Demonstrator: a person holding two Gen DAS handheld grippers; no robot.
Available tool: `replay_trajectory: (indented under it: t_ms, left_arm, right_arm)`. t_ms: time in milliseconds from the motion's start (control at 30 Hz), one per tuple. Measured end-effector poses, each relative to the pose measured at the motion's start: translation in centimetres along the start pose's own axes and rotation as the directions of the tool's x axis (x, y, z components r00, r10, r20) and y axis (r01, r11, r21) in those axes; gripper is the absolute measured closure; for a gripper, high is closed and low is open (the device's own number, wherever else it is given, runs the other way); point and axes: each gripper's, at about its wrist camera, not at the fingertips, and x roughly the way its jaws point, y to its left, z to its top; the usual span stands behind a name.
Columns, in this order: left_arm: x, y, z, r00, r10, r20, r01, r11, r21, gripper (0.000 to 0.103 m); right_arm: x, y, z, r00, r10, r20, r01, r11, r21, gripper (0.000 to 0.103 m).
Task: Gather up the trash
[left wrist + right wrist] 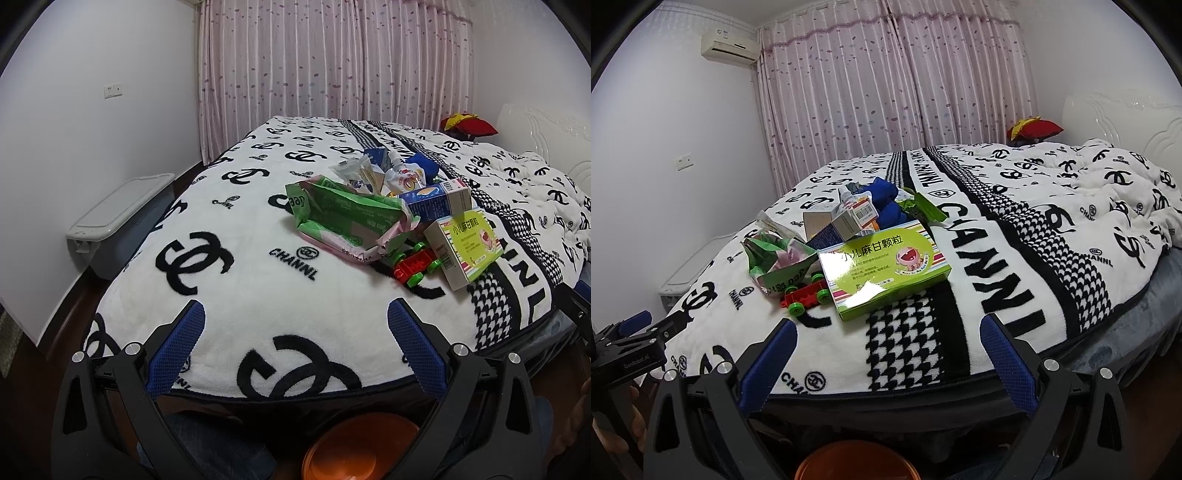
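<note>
A pile of trash lies on the bed: a green medicine box (pixel 465 249) (pixel 882 271), a crumpled green and pink wrapper (pixel 343 218) (pixel 777 264), a blue carton (pixel 437 201) (pixel 831 225), snack pouches (pixel 402 177) and a blue cloth (pixel 884 199). A red toy car with green wheels (pixel 415 266) (pixel 807 293) lies against the box. My left gripper (pixel 295 317) is open and empty above the bed's near edge, short of the pile. My right gripper (pixel 888 332) is open and empty just in front of the green box. The left gripper also shows at the left of the right wrist view (pixel 646 332).
An orange round bin (pixel 360 446) (pixel 855 461) sits below the grippers at the bed's foot. A grey storage box (pixel 118 218) stands on the floor left of the bed. A red and yellow cushion (pixel 469 125) lies at the far side. The white headboard (pixel 1126 118) is right.
</note>
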Motion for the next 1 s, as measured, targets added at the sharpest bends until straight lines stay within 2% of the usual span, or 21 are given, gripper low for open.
replay_trajectory:
  t_ms: [800, 1000]
  left_arm:
    - [0.6, -0.2, -0.5, 1.000, -0.009, -0.016, 0.009, 1.000, 0.005, 0.006]
    - [1.0, -0.1, -0.7, 0.999, -0.010, -0.033, 0.010, 1.000, 0.007, 0.006]
  right_arm:
    - [0.3, 0.1, -0.4, 1.000, 0.009, -0.007, -0.009, 1.000, 0.008, 0.005]
    - [1.9, 0.8, 1.5, 0.999, 0.052, 0.002, -0.052, 0.998, -0.018, 0.005]
